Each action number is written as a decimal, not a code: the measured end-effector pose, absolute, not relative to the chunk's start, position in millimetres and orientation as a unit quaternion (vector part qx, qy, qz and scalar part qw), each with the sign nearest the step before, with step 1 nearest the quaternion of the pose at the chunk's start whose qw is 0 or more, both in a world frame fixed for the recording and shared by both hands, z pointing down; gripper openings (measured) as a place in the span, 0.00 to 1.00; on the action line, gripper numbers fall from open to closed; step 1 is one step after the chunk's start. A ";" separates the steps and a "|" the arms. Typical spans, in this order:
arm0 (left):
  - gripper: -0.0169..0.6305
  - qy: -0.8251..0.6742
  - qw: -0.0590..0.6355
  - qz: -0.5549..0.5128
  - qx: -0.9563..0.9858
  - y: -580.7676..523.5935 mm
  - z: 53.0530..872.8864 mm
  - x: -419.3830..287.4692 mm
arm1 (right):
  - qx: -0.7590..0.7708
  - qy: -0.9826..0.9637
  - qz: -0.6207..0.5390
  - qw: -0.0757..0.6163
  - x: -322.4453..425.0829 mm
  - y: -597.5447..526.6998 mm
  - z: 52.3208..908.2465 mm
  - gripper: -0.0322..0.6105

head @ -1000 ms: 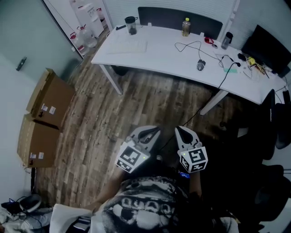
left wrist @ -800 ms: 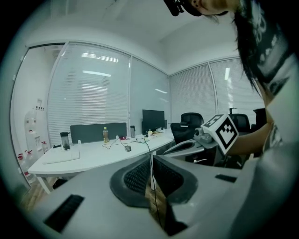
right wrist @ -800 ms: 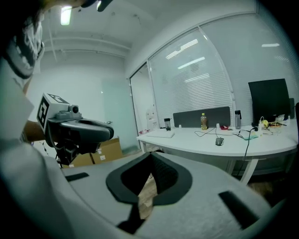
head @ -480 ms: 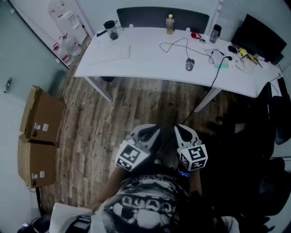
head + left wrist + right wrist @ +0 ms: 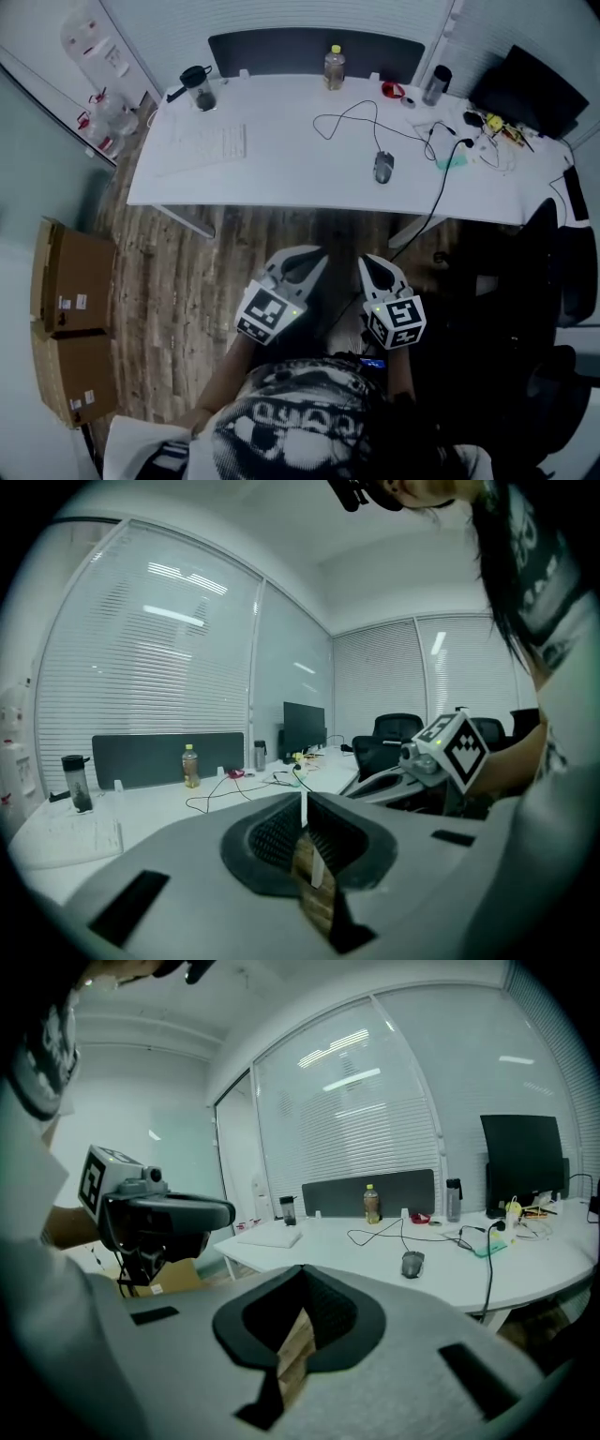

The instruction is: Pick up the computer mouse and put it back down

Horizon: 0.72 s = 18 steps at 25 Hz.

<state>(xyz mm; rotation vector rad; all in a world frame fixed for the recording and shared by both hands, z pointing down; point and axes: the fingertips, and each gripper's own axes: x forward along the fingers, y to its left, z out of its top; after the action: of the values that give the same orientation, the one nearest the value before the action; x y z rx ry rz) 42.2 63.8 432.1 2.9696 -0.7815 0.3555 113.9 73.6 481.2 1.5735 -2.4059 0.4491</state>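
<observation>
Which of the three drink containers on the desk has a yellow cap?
The clear bottle standing in the middle by the dark partition. The cup at the left end and the flask toward the monitor both have dark lids.

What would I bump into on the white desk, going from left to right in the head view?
Black cup → drink bottle → computer mouse → dark flask → black monitor.
</observation>
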 end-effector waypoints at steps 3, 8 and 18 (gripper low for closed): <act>0.05 -0.243 0.030 0.111 0.963 23.7 434.5 42.9 | 0.538 -0.818 0.159 0.127 109.5 40.9 486.5 0.04; 0.05 -0.215 0.032 0.103 0.971 -23.0 434.3 48.2 | 0.557 -0.804 0.159 0.135 111.1 -4.5 484.2 0.04; 0.05 -0.187 0.041 0.092 0.977 -64.6 440.4 44.3 | 0.583 -0.781 0.168 0.147 105.9 -38.5 488.9 0.04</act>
<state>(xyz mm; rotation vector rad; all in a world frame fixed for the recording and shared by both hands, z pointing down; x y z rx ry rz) 44.3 -64.6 440.4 2.9926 -0.5721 0.2824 105.9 -38.5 488.9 1.6772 -2.2485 0.4841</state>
